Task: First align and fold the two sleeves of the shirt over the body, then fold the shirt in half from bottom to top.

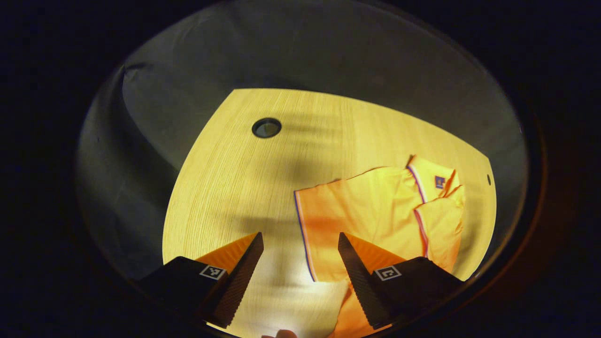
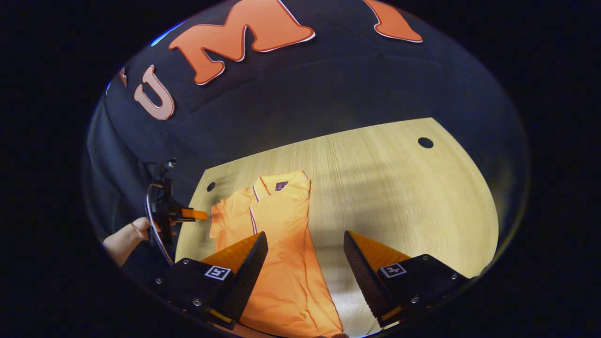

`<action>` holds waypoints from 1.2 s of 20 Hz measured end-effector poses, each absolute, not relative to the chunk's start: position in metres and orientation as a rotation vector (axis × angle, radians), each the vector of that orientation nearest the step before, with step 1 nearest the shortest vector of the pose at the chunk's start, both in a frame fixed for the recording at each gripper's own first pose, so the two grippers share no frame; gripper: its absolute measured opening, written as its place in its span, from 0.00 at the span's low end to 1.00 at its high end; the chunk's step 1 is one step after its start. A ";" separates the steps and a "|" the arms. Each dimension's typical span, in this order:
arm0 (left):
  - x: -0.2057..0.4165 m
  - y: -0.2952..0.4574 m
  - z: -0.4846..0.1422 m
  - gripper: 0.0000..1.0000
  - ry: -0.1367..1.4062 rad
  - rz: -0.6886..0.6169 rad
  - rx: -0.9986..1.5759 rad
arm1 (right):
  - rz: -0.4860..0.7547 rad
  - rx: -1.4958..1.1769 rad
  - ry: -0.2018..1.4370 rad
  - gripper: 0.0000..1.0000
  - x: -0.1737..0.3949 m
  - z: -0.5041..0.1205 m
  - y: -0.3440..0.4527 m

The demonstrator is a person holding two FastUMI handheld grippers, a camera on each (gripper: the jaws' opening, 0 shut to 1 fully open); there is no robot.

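Left gripper [image 1: 300,244]: jaws apart, gripping nothing, hovering over bare desk [image 1: 244,178] beside shirt's striped sleeve hem. Orange shirt [image 1: 375,216] flat on desk, right of jaws in left gripper view, collar at far end. Right gripper [image 2: 305,244]: jaws apart, nothing between, above shirt's lower body. Hand [image 2: 136,230] holding left gripper at shirt's far side.

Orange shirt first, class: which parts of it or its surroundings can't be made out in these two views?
- Orange shirt hem: cut off at the bottom edge of the right gripper view, behind the right gripper.
- Chest logo: too small to read, left gripper view.
- Left gripper: small and far off in the right gripper view; opening unclear there.
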State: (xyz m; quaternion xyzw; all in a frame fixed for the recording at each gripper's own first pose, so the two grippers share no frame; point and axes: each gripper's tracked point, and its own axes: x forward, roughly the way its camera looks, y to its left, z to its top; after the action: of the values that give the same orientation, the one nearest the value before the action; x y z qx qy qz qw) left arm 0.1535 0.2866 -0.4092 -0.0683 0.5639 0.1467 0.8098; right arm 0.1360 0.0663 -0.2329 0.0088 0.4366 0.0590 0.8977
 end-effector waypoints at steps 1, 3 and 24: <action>0.152 0.289 -0.418 0.99 1.225 0.313 -0.135 | 0.121 0.022 0.911 0.99 0.133 -0.234 0.064; 0.150 0.285 -0.435 0.98 1.274 0.322 -0.118 | 0.125 0.028 0.921 0.99 0.130 -0.237 0.065; 0.153 0.270 -0.448 0.02 1.264 0.328 -0.206 | 0.140 0.053 0.908 0.99 0.117 -0.233 0.071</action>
State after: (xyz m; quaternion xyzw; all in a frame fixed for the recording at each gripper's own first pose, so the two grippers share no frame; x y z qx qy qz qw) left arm 0.1527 0.2701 -0.4478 -0.0956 0.5870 0.1523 0.7894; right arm 0.1170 0.0710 -0.2325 0.0256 0.4381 0.0676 0.8960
